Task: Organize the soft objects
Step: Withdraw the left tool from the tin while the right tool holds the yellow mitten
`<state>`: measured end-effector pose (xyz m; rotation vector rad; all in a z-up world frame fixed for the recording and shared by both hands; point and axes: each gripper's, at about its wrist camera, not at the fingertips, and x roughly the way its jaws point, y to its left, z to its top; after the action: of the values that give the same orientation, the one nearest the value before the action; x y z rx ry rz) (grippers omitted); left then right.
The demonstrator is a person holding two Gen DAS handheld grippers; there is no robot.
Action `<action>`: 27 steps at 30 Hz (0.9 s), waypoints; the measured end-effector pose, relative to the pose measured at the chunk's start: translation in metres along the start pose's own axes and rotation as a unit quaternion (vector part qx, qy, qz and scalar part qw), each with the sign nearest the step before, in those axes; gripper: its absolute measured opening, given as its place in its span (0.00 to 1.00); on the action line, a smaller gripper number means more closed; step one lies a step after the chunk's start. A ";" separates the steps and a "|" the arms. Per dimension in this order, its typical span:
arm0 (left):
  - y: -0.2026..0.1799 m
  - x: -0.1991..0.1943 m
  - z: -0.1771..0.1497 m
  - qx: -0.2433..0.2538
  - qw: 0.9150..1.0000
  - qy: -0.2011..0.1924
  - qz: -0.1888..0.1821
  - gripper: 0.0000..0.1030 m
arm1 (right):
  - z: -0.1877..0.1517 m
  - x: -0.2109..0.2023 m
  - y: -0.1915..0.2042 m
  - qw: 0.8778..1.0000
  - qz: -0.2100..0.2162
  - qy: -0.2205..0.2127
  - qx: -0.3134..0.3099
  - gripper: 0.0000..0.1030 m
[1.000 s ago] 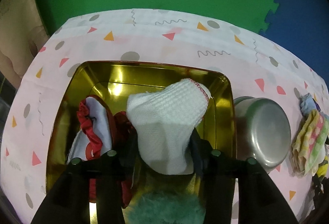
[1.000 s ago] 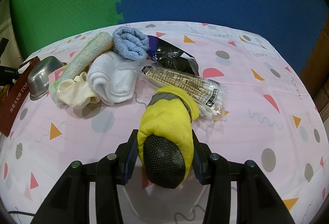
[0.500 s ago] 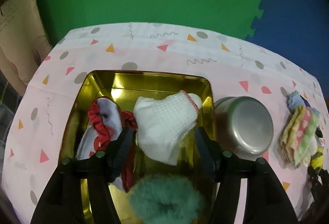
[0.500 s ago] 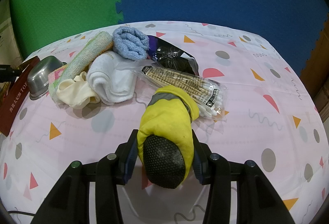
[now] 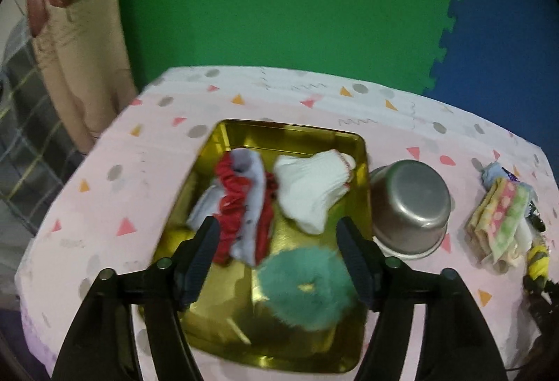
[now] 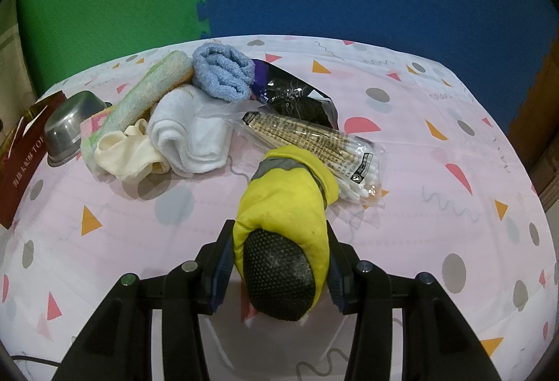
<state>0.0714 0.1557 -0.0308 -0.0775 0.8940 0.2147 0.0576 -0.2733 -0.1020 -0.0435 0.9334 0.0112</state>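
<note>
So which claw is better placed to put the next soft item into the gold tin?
The right claw: it is shut on the yellow glove. The left claw is opening with nothing between its pads, above the tin.

Bare pink patterned tablecloth (image 6: 436, 224) lies open from 3 to 5 o'clock of the yellow glove (image 6: 290, 206). At 12 o'clock a clear packet of cotton swabs (image 6: 314, 143) touches it; rolled towels (image 6: 188, 133) crowd 10 o'clock.
</note>
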 end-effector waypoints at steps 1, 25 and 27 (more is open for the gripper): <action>0.002 -0.003 -0.004 0.000 1.000 -0.003 0.003 0.74 | 0.000 0.000 0.000 1.000 -0.001 0.000 -0.001 0.45; 0.040 -0.005 -0.040 -0.028 0.999 -0.004 0.028 0.79 | 0.000 -0.002 0.003 1.000 -0.014 0.001 -0.010 0.44; 0.043 -0.004 -0.041 -0.034 0.999 -0.002 0.029 0.79 | 0.001 -0.003 0.004 1.000 -0.016 0.004 -0.010 0.44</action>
<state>0.0283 0.1907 -0.0525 -0.1131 0.8855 0.2994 0.0565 -0.2698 -0.0997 -0.0760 0.9397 -0.0093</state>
